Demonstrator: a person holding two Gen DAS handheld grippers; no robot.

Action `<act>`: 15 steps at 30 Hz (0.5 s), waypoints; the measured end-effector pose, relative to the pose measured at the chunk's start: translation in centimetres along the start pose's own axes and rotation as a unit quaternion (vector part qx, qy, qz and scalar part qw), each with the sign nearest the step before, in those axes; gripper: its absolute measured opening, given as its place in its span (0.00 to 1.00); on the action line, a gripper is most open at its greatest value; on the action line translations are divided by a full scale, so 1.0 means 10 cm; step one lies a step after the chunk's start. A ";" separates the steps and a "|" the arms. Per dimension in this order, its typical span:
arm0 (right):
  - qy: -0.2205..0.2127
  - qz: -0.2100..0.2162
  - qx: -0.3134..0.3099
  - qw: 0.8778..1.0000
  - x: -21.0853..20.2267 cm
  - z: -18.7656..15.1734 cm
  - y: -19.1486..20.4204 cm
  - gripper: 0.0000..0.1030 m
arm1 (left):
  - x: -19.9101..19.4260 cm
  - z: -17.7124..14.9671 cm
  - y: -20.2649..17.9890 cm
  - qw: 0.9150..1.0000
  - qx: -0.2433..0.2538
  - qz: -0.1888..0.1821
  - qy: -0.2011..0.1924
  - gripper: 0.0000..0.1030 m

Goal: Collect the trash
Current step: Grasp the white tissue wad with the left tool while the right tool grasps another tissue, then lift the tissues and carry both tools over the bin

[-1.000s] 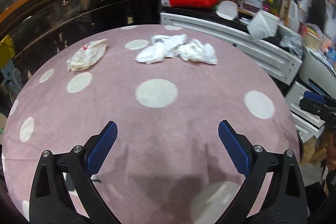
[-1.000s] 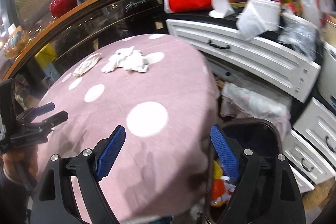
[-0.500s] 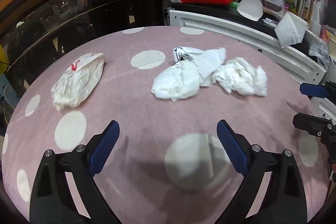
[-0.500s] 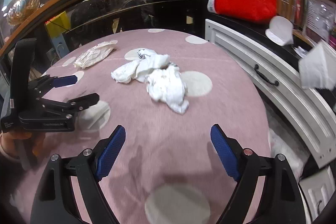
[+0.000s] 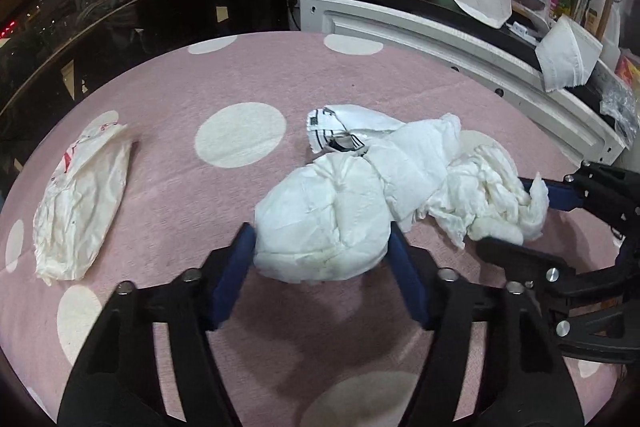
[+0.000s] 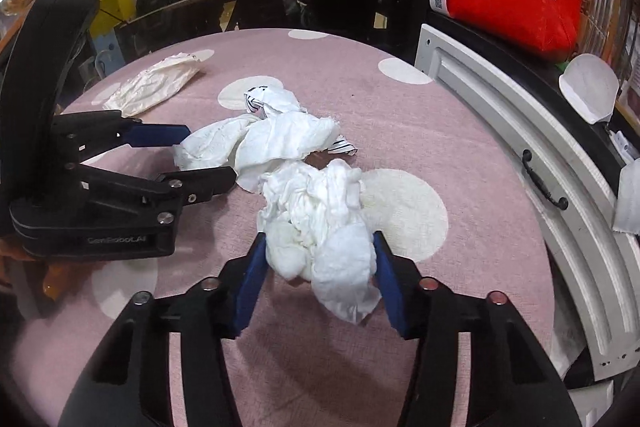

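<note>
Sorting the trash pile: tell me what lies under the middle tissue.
The middle tissue lies over a white wrapper with black print, whose printed end pokes out behind it. It also overlaps the tissue wad. Anything further beneath is covered.

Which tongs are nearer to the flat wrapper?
Left. The left tongs grip a tissue wad beside the flat wrapper; the right tongs hold the other wad, farther away.

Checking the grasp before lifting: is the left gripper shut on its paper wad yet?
Yes, shut or nearly: the left gripper has both blue pads against the sides of the crumpled paper wad.
</note>
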State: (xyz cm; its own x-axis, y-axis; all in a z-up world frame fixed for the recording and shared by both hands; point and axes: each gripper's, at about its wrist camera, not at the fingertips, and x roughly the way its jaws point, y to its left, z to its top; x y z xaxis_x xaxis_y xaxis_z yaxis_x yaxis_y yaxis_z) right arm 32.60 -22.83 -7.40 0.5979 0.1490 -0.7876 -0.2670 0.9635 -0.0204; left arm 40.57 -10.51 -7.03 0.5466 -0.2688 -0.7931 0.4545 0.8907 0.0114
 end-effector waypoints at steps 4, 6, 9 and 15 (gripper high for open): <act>-0.008 0.006 0.009 1.000 -0.06 -0.01 -0.05 0.36 | -0.03 -0.01 0.01 1.000 -0.010 0.008 -0.007 0.28; -0.014 0.008 0.020 1.000 -0.11 -0.03 -0.08 0.33 | -0.08 -0.02 0.04 1.000 -0.019 0.004 -0.009 0.19; -0.024 0.012 0.035 0.999 -0.20 -0.07 -0.10 0.32 | -0.21 -0.07 0.06 0.999 -0.033 0.003 -0.022 0.17; -0.046 0.018 0.045 0.998 -0.50 -0.20 -0.07 0.32 | -0.62 -0.22 0.00 0.997 -0.045 0.005 -0.059 0.17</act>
State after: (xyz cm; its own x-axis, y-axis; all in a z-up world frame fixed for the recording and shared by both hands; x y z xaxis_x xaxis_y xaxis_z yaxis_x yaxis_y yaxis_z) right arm 28.29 -24.68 -4.72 0.6573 0.1988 -0.7269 -0.2224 0.9728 0.0649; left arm 35.65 -8.06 -3.46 0.6315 -0.2967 -0.7164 0.3872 0.9211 -0.0402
